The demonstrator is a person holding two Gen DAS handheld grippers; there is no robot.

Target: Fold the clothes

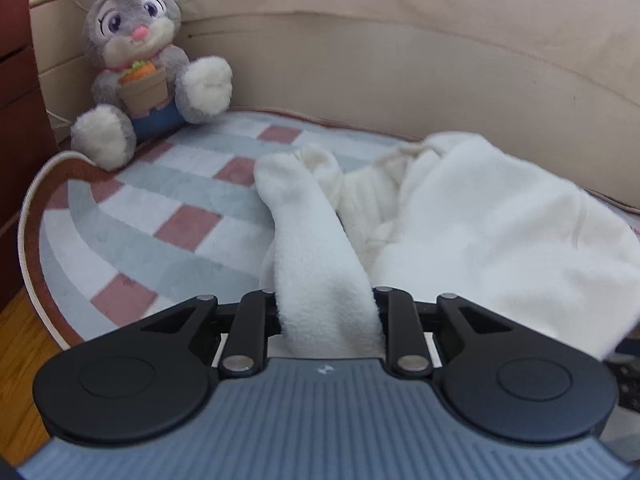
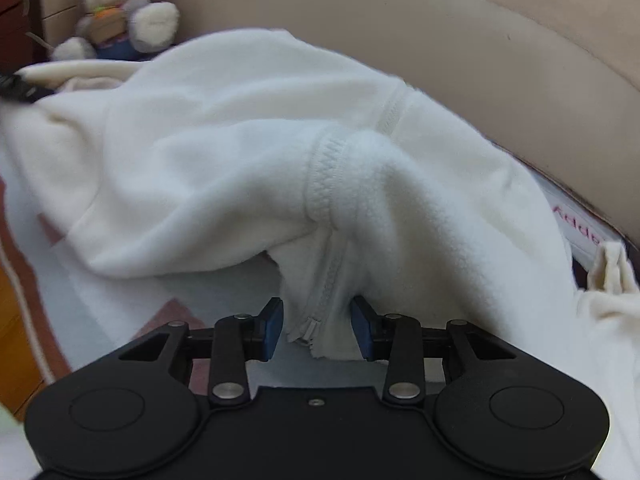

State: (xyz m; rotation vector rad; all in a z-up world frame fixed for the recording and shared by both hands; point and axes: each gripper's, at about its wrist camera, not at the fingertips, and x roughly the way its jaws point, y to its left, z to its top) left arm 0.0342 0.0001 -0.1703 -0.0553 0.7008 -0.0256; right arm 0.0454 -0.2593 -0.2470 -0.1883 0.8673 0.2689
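Observation:
A white fleece zip jacket (image 1: 480, 216) lies bunched on a checked rug (image 1: 132, 224). In the left wrist view my left gripper (image 1: 326, 320) is shut on a sleeve (image 1: 308, 240) of the jacket, which runs forward from between the jaws; the fingertips are hidden by the fleece. In the right wrist view the jacket (image 2: 224, 144) rises in a hump, and my right gripper (image 2: 318, 328) holds its zipper edge (image 2: 320, 312) between the blue pads (image 2: 274, 328). The left gripper's tip shows at the far left of that view (image 2: 20, 88).
A grey plush rabbit (image 1: 144, 64) sits at the rug's far left corner, also in the right wrist view (image 2: 116, 12). A beige sofa front (image 1: 400, 72) runs behind the rug. A dark wooden cabinet (image 1: 16, 100) stands left. Wood floor (image 1: 20, 360) shows beyond the rug's edge.

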